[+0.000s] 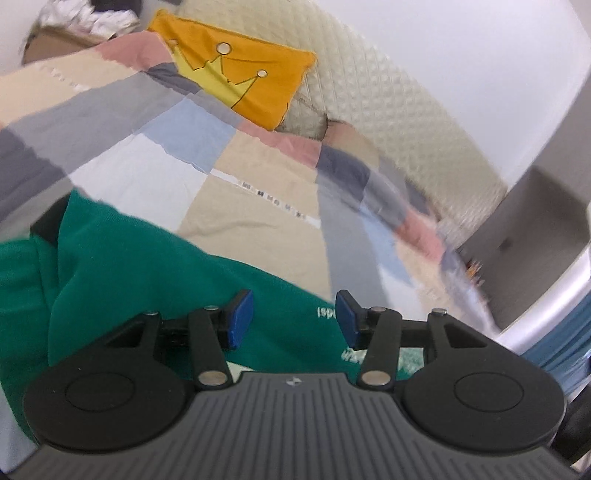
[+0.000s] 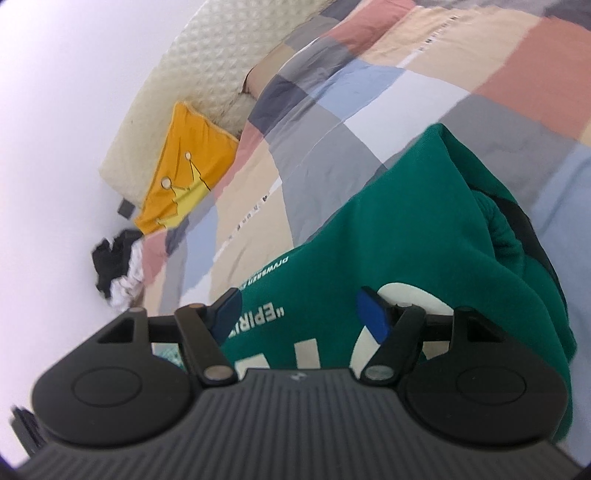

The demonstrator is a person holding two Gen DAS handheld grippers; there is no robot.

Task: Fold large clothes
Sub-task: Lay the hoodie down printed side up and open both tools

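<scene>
In the left wrist view, a cardboard box (image 1: 48,46) sits at the far upper left beyond the bed, with crumpled white and dark fabric (image 1: 92,18) heaped in its open top. Right of it an orange cushion (image 1: 240,74) printed with a yellow crown leans against a cream quilted headboard (image 1: 388,110). A patchwork bedspread (image 1: 258,184) of beige, pink, grey, blue and white squares covers the bed. The green sweatshirt (image 1: 147,266), the garment to be folded, lies bunched on the bedspread at the lower left and runs under the left gripper (image 1: 294,319). That gripper's blue pads (image 1: 242,319) stand moderately apart above the cloth, with green fabric and a bit of white lettering showing in the gap; the pads are not pressing on anything.

In the right wrist view, the same heap of dark and white clothes (image 2: 118,266) shows at the left edge, the cushion (image 2: 188,177) and headboard (image 2: 207,74) above it, and the bedspread (image 2: 369,92) across the middle. The sweatshirt (image 2: 406,221) fills the right half, loosely doubled over with a ribbed edge on its right side and large white print facing up. The right gripper (image 2: 301,319) hangs over that print with its jaws wide and nothing clamped between them.
</scene>
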